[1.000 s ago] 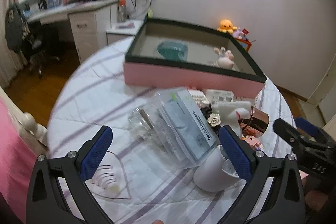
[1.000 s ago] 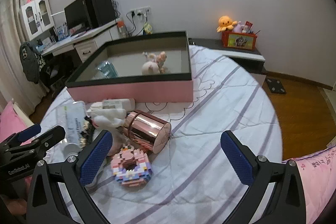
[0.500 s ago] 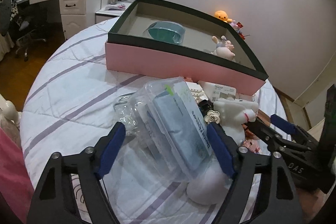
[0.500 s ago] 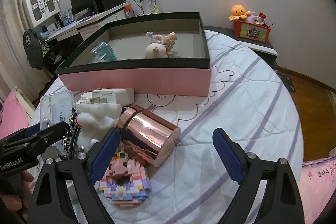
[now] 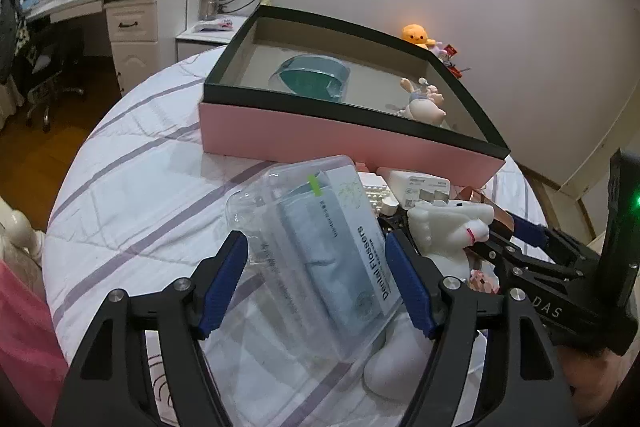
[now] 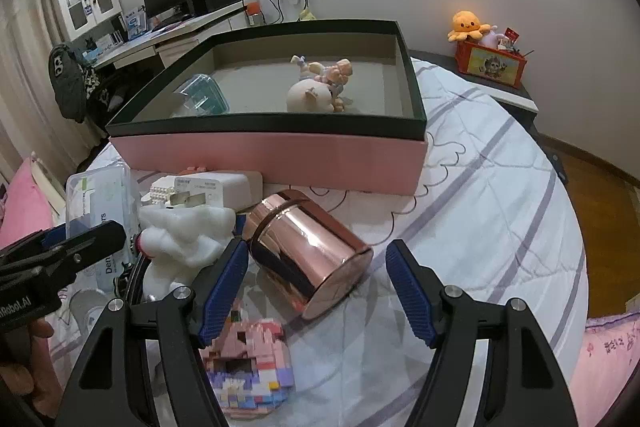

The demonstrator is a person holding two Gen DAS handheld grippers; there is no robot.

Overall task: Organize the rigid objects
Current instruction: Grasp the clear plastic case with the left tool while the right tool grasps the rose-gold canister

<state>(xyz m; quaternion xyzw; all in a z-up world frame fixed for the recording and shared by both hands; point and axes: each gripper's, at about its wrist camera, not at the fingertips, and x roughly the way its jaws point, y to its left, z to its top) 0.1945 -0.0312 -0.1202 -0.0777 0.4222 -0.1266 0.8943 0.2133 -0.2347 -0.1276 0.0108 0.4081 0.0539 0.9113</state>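
A pink box with a dark rim stands on the round table; inside lie a teal clear case and a pig figurine. My left gripper is shut on a clear dental flosser box, its pads against both sides. My right gripper straddles a rose-gold can lying on its side; the left pad is near it, the right pad stands apart.
A white plush, a white charger, a white keypad-like piece and a pink brick donut lie in front of the box. A toy crate stands on a shelf behind.
My left gripper moved in and closed on the flosser box. My right gripper moved forward around the rose-gold can and narrowed.
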